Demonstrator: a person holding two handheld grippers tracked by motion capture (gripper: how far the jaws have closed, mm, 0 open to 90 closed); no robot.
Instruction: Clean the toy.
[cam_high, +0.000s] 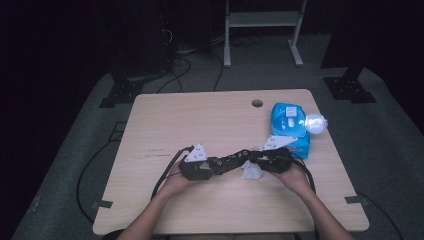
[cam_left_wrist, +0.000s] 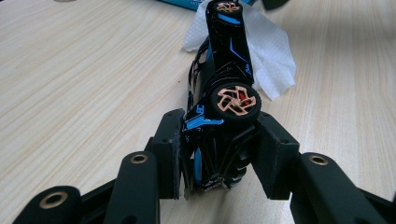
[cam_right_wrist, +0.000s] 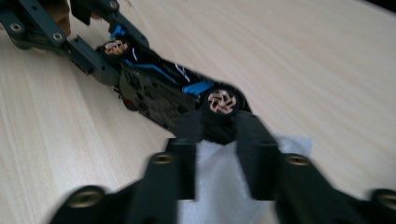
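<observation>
Black-and-blue toy car (cam_left_wrist: 224, 93), copper wheels, on its side, over white tissue (cam_left_wrist: 273, 51)

In the high view the toy car (cam_high: 231, 161) is too small and dark to tell apart from the two tools gripping its ends. The white tissue (cam_right_wrist: 219, 186) lies partly hidden beneath the car, cut off by the bottom edge in the right gripper view, where the near tool is blurred. Print on the blue pack (cam_high: 290, 127) beyond the car is unreadable.

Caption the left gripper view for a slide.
Left gripper clamps one end of a black-and-blue toy car, tilted on its side over a white tissue.
</observation>
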